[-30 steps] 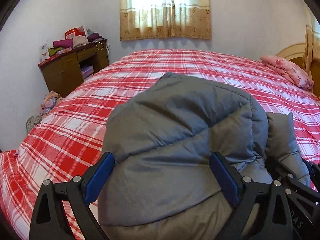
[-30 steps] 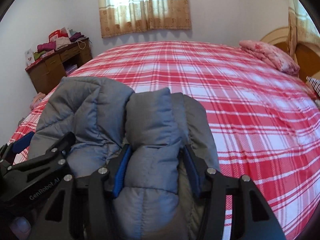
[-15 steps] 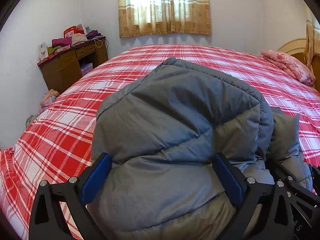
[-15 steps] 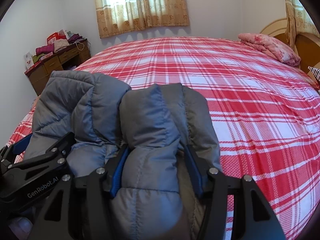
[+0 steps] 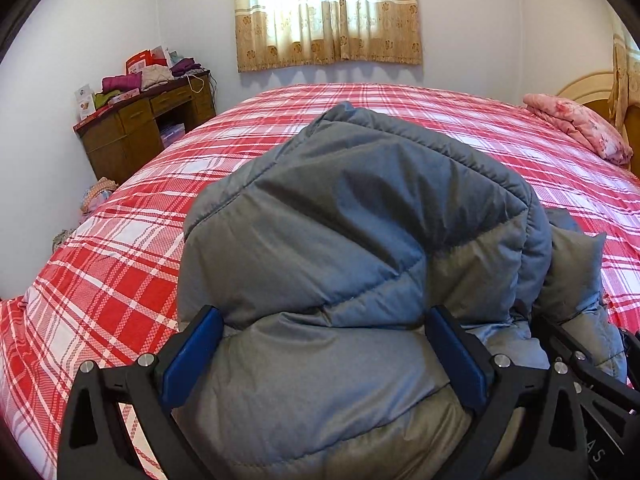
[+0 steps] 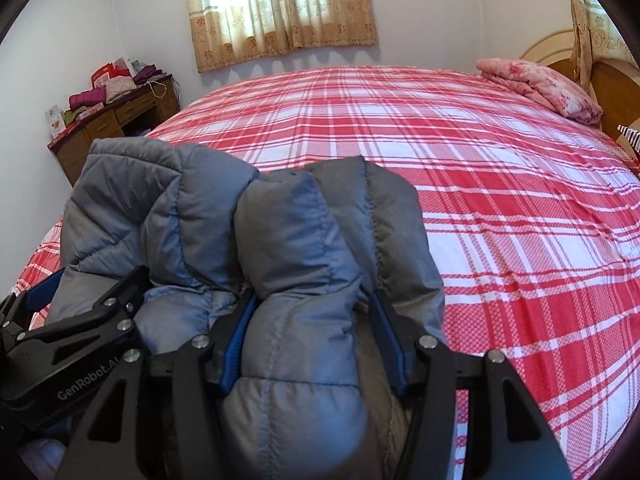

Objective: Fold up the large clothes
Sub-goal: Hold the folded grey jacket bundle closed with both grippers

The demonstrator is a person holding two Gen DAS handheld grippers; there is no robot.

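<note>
Wooden desk (image 5: pixel 148 128), far left against the wall: top heaped with folded garments, a red box and cards; labels too small to read. Its base is cut off by the bed edge. A small bundle of cloth lies on the floor below it, indistinct.

Bed (image 5: pixel 120 264), covered in red-and-white plaid, fills the middle of both views; the near edge falls outside the frame.

Curtain (image 5: pixel 328 12), beige with a patterned lower band, hangs over a bright window on the far wall; the glass is washed out.

Left gripper (image 5: pixel 324 344): black frame, blue pads (image 5: pixel 192 356). Jaws set wide, both pads pressed into a thick fold of the grey puffer jacket (image 5: pixel 352 240), pinching it. The padding bulges up between the fingers and hides the fingertips' inner faces and much of the bed beyond. In the right wrist view the same gripper (image 6: pixel 60 300) shows at lower left, partly buried under the jacket, lettering "GenRobot.AI" on its side.

Grey puffer jacket (image 6: pixel 288 248), bunched and held above the near left part of the bed between both grippers; its lower portion runs off the bottom of both views, so its full shape cannot be made out.

Right gripper (image 6: pixel 312 336): jaws narrower, clamped on a quilted roll of the jacket; blue pads mostly covered by fabric.

Pink floral bedding (image 6: pixel 540 88), folded, far right by the wooden headboard (image 6: pixel 608 80), which is cropped by the lens rim.
</note>
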